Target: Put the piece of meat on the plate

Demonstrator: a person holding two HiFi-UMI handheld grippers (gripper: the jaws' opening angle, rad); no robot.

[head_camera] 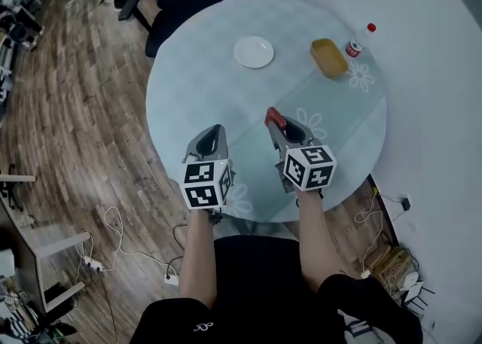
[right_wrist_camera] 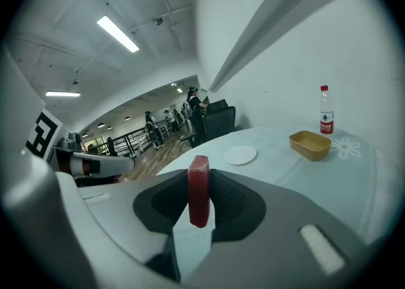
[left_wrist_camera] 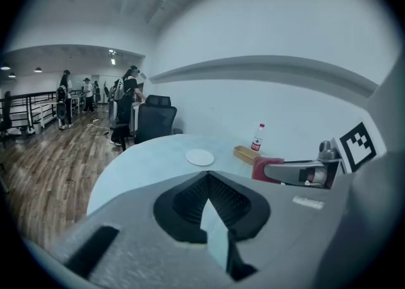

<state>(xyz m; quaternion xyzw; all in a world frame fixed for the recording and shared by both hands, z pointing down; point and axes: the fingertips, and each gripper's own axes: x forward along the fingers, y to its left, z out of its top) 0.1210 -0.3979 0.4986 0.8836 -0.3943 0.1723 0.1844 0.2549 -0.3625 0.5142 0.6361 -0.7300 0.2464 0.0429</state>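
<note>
Right gripper [head_camera: 276, 120] with meat [right_wrist_camera: 198, 190], plate [head_camera: 254, 52] well beyond

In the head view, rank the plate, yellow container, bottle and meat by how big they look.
1. white plate and yellow container: about alike, too close to rank.
2. bottle.
3. piece of meat: smallest, though only part of it shows.

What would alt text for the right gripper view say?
A red slab of meat is clamped in the right hand-held gripper. Beyond it, a pale round table holds a white round plate, a yellow tray and a red-capped plastic bottle.
</note>
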